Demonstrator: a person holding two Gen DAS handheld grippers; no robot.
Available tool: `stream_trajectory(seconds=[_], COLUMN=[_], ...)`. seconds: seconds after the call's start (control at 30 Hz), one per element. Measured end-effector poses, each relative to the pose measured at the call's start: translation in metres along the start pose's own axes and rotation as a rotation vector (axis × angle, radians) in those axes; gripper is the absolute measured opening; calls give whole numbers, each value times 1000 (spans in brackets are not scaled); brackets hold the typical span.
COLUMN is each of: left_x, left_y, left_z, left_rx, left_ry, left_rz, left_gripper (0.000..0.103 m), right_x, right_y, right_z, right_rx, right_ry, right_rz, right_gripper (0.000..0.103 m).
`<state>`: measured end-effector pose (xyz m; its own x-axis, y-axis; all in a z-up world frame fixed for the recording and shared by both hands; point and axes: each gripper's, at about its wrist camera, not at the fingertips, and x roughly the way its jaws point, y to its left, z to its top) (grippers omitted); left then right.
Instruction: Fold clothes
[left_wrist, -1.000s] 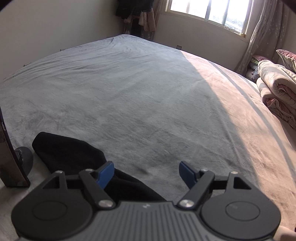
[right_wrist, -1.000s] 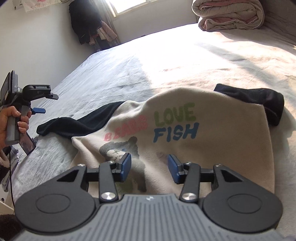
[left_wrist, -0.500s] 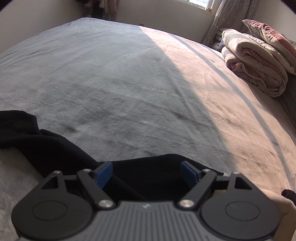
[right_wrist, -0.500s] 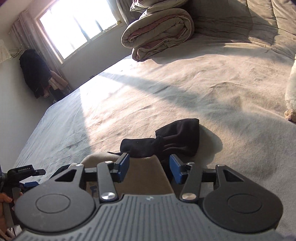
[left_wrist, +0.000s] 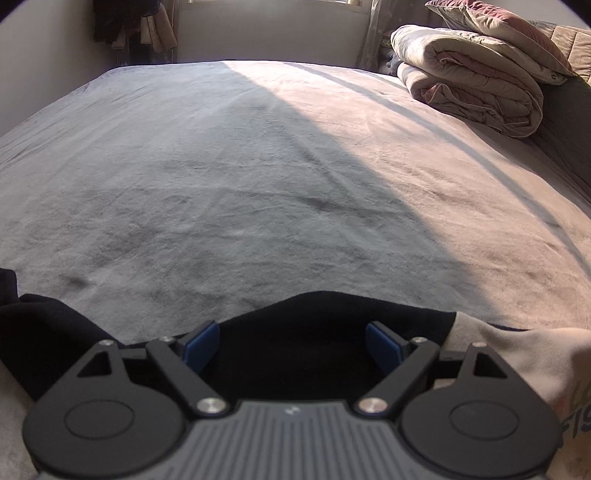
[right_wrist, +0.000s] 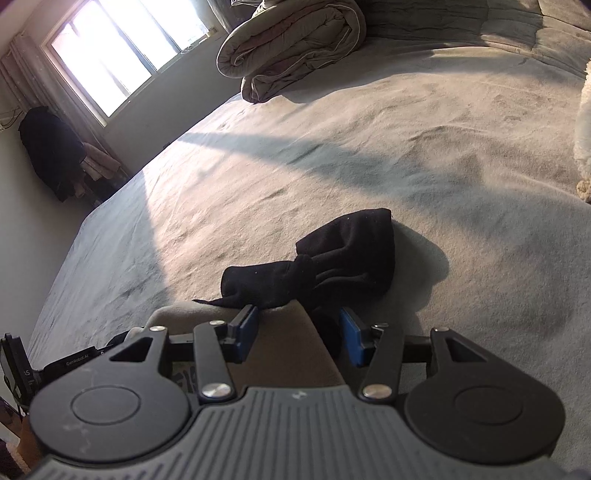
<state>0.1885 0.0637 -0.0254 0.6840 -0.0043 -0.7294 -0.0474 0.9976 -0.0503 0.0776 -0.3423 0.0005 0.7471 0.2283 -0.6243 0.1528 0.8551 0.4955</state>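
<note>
While the bed carries a quilt at its far side, the shirt lies at its near edge; left gripper and right gripper both spread, over a sleeve.

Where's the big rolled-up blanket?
The rolled-up blanket sits at the far right of the bed in the left wrist view, near the window seen in the right wrist view.
</note>
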Motion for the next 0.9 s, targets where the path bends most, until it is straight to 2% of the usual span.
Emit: stream_trajectory(seconds=[0.1,0.17,0.23,0.33,0.43,0.57,0.67,0.73,0.8,0.83,0.87,0.9], left_x=[0,-2,-1,5,16,25,24,23,20,18,15,12], left_y=[-4,-2,1,-2,-4,-8,-15,-19,-23,-25,-28,-31], left_z=[6,13,18,27,31,28,23,19,16,15,14,13], left_rx=[28,2,-19,28,57,82,121,154,182,196,207,213], left_ry=[-20,-30,-18,3,35,40,34,36,38,38,41,48], left_rz=[-7,-25,-52,-67,-81,-90,-98,-100,-103,-106,-113,-127], left_gripper=[87,87,87,87,87,87,86,83,78,69,52,30], right_x=[-5,-9,-11,-8,4,37,59,66,67,67,65,61], right_y=[1,2,3,5,18,41,42,40,40,41,42,44], right_z=[1,2,4,12,26,39,41,39,36,35,33,32], right_rx=[-7,-13,-14,-4,-78,-235,-257,-265,-282,-287,-295,-305], right_ry=[-33,-59,-80,-81,-32,33,112,146,174,184,183,173], right_rz=[-14,-25,-38,-52,-7,-56,-57,-50,-47,-49,-59,-72], right_gripper=[53,53,53,53,53,53,54,49,19,17,13,11])
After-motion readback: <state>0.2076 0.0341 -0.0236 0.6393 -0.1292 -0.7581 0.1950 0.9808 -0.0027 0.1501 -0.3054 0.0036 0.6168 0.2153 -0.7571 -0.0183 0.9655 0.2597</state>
